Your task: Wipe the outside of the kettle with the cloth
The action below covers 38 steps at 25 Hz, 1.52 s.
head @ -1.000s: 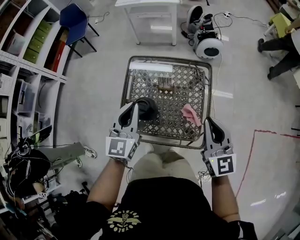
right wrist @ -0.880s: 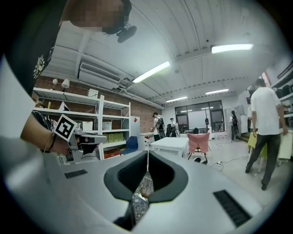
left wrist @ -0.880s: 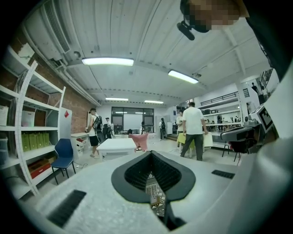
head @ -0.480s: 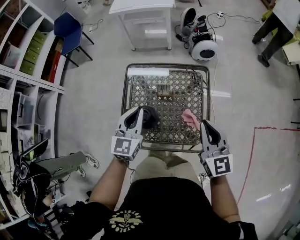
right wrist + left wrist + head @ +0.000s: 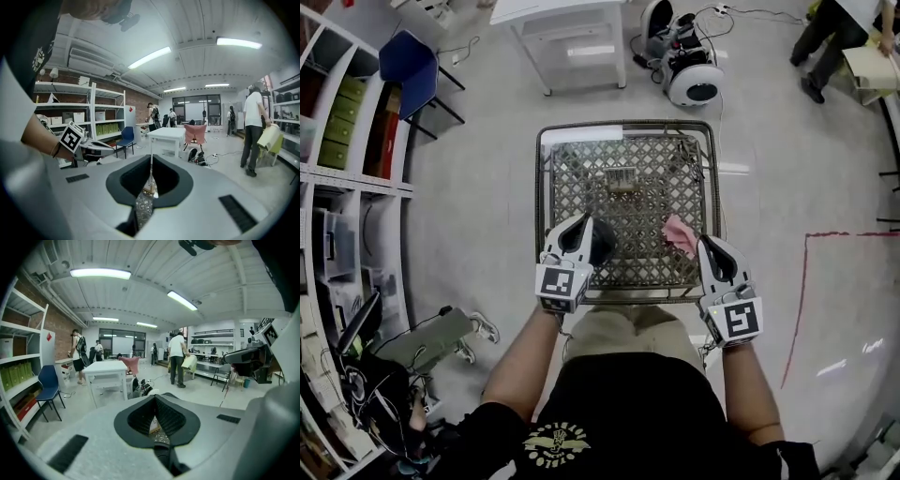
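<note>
A black kettle [image 5: 604,242] stands near the front left of a metal lattice table [image 5: 542,187], half hidden behind my left gripper [image 5: 581,221]. That gripper hovers just in front of and to the left of the kettle, jaws shut and empty. A pink cloth [image 5: 679,233] lies crumpled at the table's front right. My right gripper [image 5: 711,244] is close to the cloth's right side, shut with nothing in it. In the left gripper view the jaws [image 5: 155,399] meet with nothing between them, and the right gripper view shows that gripper [image 5: 151,161] shut likewise.
Beyond the lattice table stand a white table [image 5: 567,19] and a white wheeled machine [image 5: 689,80]. Shelving [image 5: 337,141] and a blue chair [image 5: 408,66] line the left. A person [image 5: 825,37] stands at the top right. Red tape [image 5: 797,300] marks the floor on the right.
Both grippers have sunk towards the table's front edge, the left one now covering more of the kettle. Kettle and cloth have stayed put. The person at top right has walked on.
</note>
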Motion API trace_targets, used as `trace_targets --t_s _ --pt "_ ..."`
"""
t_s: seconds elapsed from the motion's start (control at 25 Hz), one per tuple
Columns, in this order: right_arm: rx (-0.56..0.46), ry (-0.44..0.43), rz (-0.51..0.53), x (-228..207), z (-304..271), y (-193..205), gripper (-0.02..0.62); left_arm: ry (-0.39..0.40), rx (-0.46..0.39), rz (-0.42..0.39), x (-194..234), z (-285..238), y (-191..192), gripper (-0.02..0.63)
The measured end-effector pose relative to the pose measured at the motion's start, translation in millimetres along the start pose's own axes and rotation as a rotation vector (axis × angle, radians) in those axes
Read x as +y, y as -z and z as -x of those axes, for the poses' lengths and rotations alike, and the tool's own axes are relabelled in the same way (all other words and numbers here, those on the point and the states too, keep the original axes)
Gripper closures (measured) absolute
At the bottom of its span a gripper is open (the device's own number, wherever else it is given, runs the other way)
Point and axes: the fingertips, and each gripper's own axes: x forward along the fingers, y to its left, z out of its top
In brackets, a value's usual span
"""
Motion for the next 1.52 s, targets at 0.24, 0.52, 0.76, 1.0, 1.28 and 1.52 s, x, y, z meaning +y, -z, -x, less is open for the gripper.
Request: trace_targets --t_s 0.24,0.52,0.76,1.0,1.28,1.52 --pt "0.105 -0.011 -0.021 0 -17 37 0.582 0.043 0.055 -0.004 3 -19 29 0.611" --pt "0.203 -0.027 -0.034 -1 -28 70 0.478 0.052 0.07 0.004 3 -26 36 0.611" --pt "0.265 -0.057 -0.043 1 -40 92 0.412 0.074 0.047 -0.046 1 -27 38 0.611" --pt "0.358 -0.101 -0.031 5 -47 124 0.362 0.092 0.043 -0.042 -4 -28 41 0.611" --pt "0.45 -0.113 -0.028 -3 -58 165 0.35 0.111 0.035 -0.029 -3 -27 41 0.611" --pt "0.564 -0.1 0.018 -19 -68 219 0.347 0.137 0.064 -0.019 -4 -29 44 0.611"
